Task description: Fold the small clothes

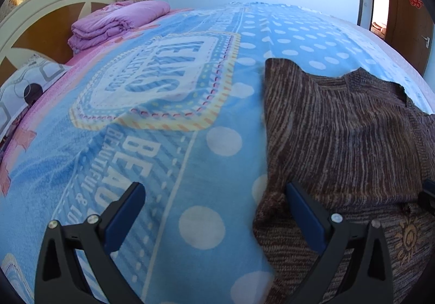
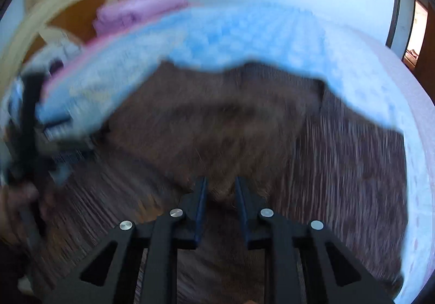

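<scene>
A brown striped knit sweater lies on the blue dotted blanket, partly folded, with a sun motif near its lower right. My left gripper is wide open low over the bed. Its left finger is over the blanket and its right finger is at the sweater's left edge, with nothing between them. In the blurred right wrist view, the right gripper hangs over the sweater. Its fingers stand a narrow gap apart with a raised fold of brown knit pinched between them. The right gripper's tip shows at the picture's edge.
A folded pink quilt and a patterned pillow lie by the headboard. A brown door stands at the far right. A hand with the other gripper shows at the left.
</scene>
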`<state>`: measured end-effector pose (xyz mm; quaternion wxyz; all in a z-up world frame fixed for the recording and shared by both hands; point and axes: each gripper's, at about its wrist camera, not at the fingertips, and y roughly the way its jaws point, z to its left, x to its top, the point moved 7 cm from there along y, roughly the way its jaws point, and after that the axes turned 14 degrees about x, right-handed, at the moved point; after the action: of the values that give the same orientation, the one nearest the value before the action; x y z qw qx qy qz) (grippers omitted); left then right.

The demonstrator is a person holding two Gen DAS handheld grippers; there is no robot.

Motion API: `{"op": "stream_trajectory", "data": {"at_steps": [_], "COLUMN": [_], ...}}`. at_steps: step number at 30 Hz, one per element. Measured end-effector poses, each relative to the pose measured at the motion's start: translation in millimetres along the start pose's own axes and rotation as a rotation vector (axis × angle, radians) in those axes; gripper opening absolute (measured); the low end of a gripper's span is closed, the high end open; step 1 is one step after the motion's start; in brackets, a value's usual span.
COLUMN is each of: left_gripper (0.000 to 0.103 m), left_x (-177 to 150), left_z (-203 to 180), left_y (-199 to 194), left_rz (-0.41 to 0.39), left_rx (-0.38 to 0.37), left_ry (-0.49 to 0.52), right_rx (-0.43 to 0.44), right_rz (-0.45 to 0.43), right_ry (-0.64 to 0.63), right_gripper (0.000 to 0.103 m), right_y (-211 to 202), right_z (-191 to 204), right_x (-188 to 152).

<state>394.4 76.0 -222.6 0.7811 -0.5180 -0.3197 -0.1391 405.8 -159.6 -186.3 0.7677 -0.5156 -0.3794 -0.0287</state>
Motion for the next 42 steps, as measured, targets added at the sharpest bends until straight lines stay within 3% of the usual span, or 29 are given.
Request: {"op": "stream_trajectory", "data": {"at_steps": [5, 8, 9, 10, 12, 13, 15, 17, 22, 26, 30, 33, 35, 36, 37, 39, 42], "left_gripper": [0.103, 0.103, 0.103, 0.103, 0.103, 0.103, 0.103, 0.103, 0.103, 0.103, 0.103, 0.103, 0.103, 0.103, 0.103, 0.103, 0.103], "left_x": [-6.0, -10.3, -14.7, -16.8, -21.2, -21.9, -22.4, -23.9, -23.6, -28.9, -30.6, -34.4, -40.9, -45.7, -47.1, -52.2, -56.8], "left_z": [6.6, 13.3, 18.6, 20.0, 16.7, 12.6, -0.2, -5.3, 12.0, 19.1, 15.6, 20.9, 28.8, 32.9, 34.3, 36.3, 35.4], "left_y": [1.7, -3.1, -6.9, -8.9, -17.9, -21.6, -22.2, -12.9, -11.4, -12.2, -14.7, -17.0, -21.0, -24.3, -25.7, -29.7, -39.2], "left_rz": [0.027, 0.033, 0.039, 0.038, 0.015, 0.002, -0.006, 0.035, 0.042, 0.046, 0.035, 0.032, 0.025, 0.015, 0.011, 0.008, -0.007], "left_rx": [-0.023, -0.113, -0.152, -0.151, -0.163, -0.165, -0.135, -0.079, -0.056, -0.066, -0.024, -0.028, -0.001, -0.001, -0.003, -0.004, 0.000], "left_ry": [-0.024, -0.057, -0.074, -0.077, -0.053, -0.033, 0.036, 0.067, -0.013, -0.043, -0.014, -0.015, -0.010, -0.007, -0.005, 0.005, 0.026], "right_rx": [-0.010, -0.030, -0.030, -0.035, -0.037, -0.030, -0.023, -0.043, -0.096, -0.079, -0.084, -0.190, -0.180, -0.265, -0.276, -0.208, -0.206], "right_rz": [-0.065, -0.096, -0.106, -0.113, -0.129, -0.129, -0.124, -0.092, -0.057, -0.129, -0.201, -0.116, -0.147, -0.130, -0.133, -0.150, -0.143], "right_ry": [0.030, 0.040, 0.046, 0.048, 0.047, 0.042, 0.035, 0.016, 0.099, 0.171, 0.189, 0.249, 0.294, 0.288, 0.293, 0.348, 0.352], "right_gripper": [0.022, 0.022, 0.026, 0.037, 0.049, 0.049, 0.049, 0.049, 0.049, 0.049, 0.049, 0.047, 0.044, 0.044, 0.044, 0.044, 0.045], "right_y": [-25.2, -41.4, -46.5, -50.9, -57.1, -57.7, -56.8, -51.5, -58.8, -90.2, -105.4, -93.2, -102.0, -109.1, -113.5, -119.2, -124.5], "right_z": [-2.5, -9.1, -10.5, -11.3, -10.3, -8.6, -4.1, -1.9, -29.7, -61.2, -90.2, -127.7, -137.9, -142.3, -143.8, -146.1, -138.1], "right_x": [-3.0, -7.7, -10.8, -12.6, -19.8, -23.7, -31.9, -38.4, -61.2, -70.7, -60.7, -70.9, -74.3, -77.7, -80.2, -88.3, -95.6]}}
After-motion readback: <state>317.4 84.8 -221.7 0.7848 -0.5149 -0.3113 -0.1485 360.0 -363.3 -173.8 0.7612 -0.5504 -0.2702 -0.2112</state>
